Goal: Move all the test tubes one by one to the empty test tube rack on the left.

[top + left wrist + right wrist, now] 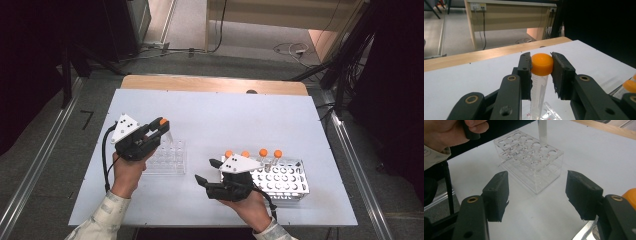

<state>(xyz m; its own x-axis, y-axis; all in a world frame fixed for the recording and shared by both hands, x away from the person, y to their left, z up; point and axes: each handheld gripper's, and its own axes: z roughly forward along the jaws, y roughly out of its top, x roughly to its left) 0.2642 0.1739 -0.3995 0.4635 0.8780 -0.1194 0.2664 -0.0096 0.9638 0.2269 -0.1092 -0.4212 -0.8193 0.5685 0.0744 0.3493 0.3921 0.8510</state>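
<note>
While the left gripper (pixel 541 65) stood clamped on the orange cap of a clear tube (pixel 539 92), the piece hung upright over the far side of the clear rack (pixel 167 157) on the worktop (pixel 215 115).

Item 1, tube: transparent, graduated, orange-capped; held by the cap, body pointing down. Seen from the right gripper view, its lower end (pixel 542 131) was at a far-row hole of the rack; whether it had entered that hole could not be told.

Item 2, clear rack: acrylic, rows of round holes, no other tubes standing in it; near the worktop's left side.

Item 3, metal rack (pixel 282 179): perforated, near the right side; four orange-capped tubes (pixel 263 154) stood along its far edge.

Item 4, right gripper (pixel 537 195): jaws apart, nothing between them, held low between the two racks and facing the clear one.

Step in hand, as judged: transfer of one tube from metal rack to clear rack, at the seating stage. Next move, as judged: keep the tube vertical, centre its tip on the chosen hole, lower until it rests through both tiers, then part the jaws and lift clear without dragging the cap sideways. The rack looked light, so a skewed entry could shift it.
</note>
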